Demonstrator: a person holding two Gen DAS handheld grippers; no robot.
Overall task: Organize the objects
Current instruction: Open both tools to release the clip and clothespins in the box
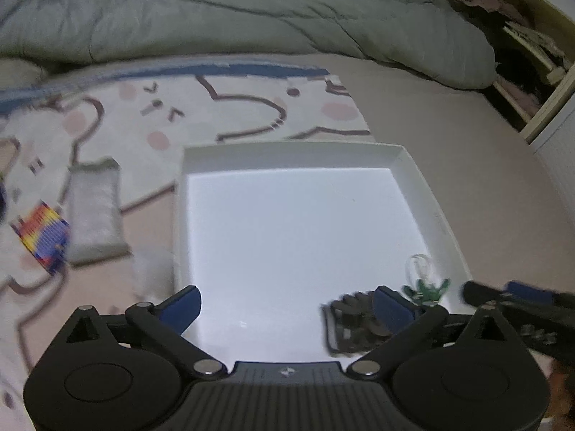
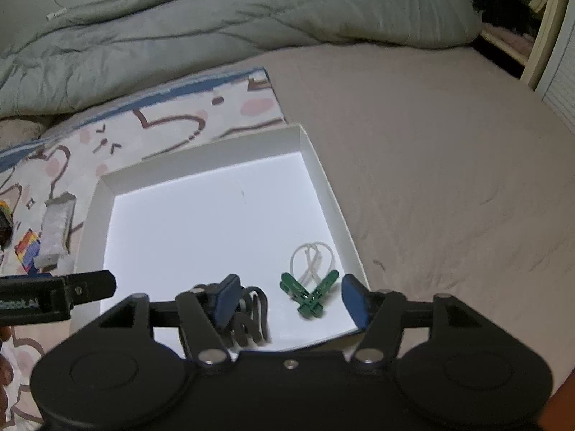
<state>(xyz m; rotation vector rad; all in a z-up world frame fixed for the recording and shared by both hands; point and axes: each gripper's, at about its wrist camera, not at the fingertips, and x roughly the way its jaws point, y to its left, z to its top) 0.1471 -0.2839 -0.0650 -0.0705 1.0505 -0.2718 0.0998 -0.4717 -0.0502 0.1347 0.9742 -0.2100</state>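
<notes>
A shallow white cardboard tray [image 2: 323, 176] lies on a beige bedsheet [image 2: 449, 179], its left side overlapping a pink-and-white cartoon-print blanket [image 2: 172, 122]. Three small things sit in the tray's near right corner. A green plastic clip piece [image 2: 309, 292] lies flat, forked like a V; its two arms point away toward the far left and far right, and its joined end points near. Just beyond it, touching or overlapping its arms, a loop of clear plastic tie [image 2: 312, 256] lies close to the tray's right wall. To the left of the clip, apart from it, a dark coiled strap bundle [image 2: 251, 318] rests by the near edge, its long axis hard to tell through blur. The right gripper [image 2: 293, 300] hovers over this corner with its blue pads spread and nothing between them pressed; the clip sits loose in the gap. The left gripper [image 1: 287, 309] is spread wide over the tray's near edge, holding nothing. The rest of the tray floor, far and left, is bare. On the blanket to the left lie a grey fuzzy rectangular pad [image 1: 95, 212] and a small multicoloured striped card [image 1: 43, 237], side by side. A rumpled grey-green duvet [image 1: 233, 10] is heaped across the far side.
</notes>
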